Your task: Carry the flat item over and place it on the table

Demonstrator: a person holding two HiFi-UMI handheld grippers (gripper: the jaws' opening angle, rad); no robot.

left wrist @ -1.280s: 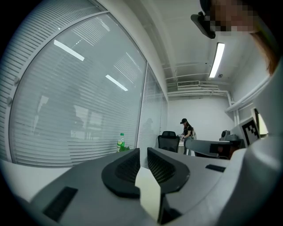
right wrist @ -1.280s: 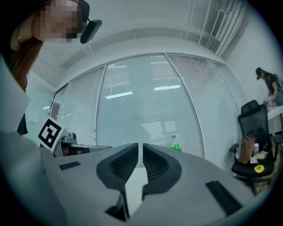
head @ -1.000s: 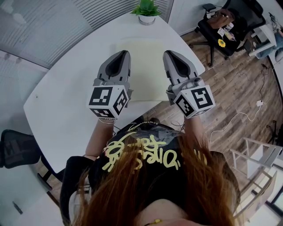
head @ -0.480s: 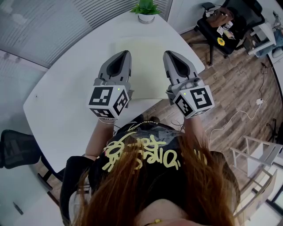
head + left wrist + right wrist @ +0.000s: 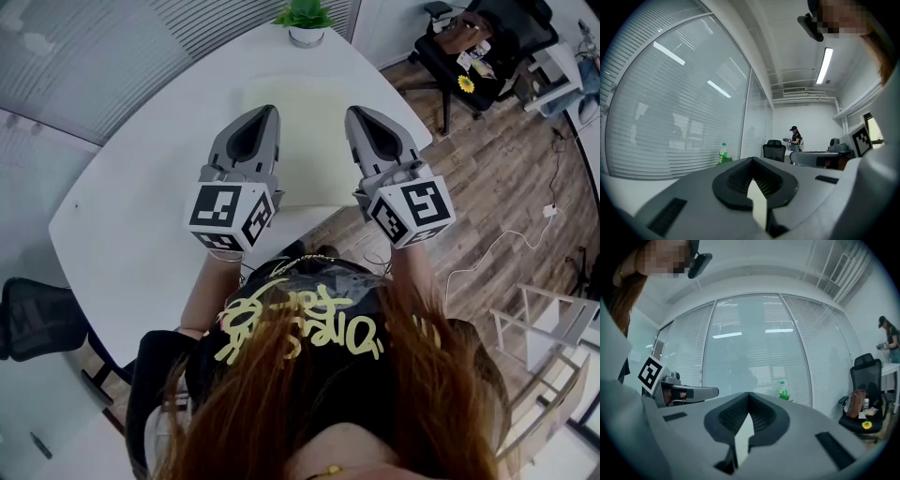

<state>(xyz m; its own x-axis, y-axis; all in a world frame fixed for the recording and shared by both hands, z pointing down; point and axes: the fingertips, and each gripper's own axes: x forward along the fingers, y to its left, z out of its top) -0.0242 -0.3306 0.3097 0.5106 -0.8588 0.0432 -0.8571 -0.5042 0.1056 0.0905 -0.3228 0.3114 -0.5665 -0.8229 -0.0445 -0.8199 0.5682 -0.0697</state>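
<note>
The white table [image 5: 131, 187] fills the middle of the head view, with a curved far edge and a near edge just ahead of the person. Wood floor [image 5: 506, 206] lies open to its right, and a blind-covered glass wall [image 5: 84, 56] stands along its left.

The pale sheet [image 5: 305, 131] spreads over the table's far half, with bare top wide to its left. Its right edge runs close to the table's right rim. I cannot tell whether it rests on the top or hangs just above.

The left gripper [image 5: 267, 111] and right gripper [image 5: 354, 111] point level, side by side. Each one's jaws are clamped on the sheet, which shows edge-on between the pads in both gripper views.

A black chair [image 5: 469, 56] stands well off to the right. A small plant [image 5: 305, 21] sits at the far rim.
</note>
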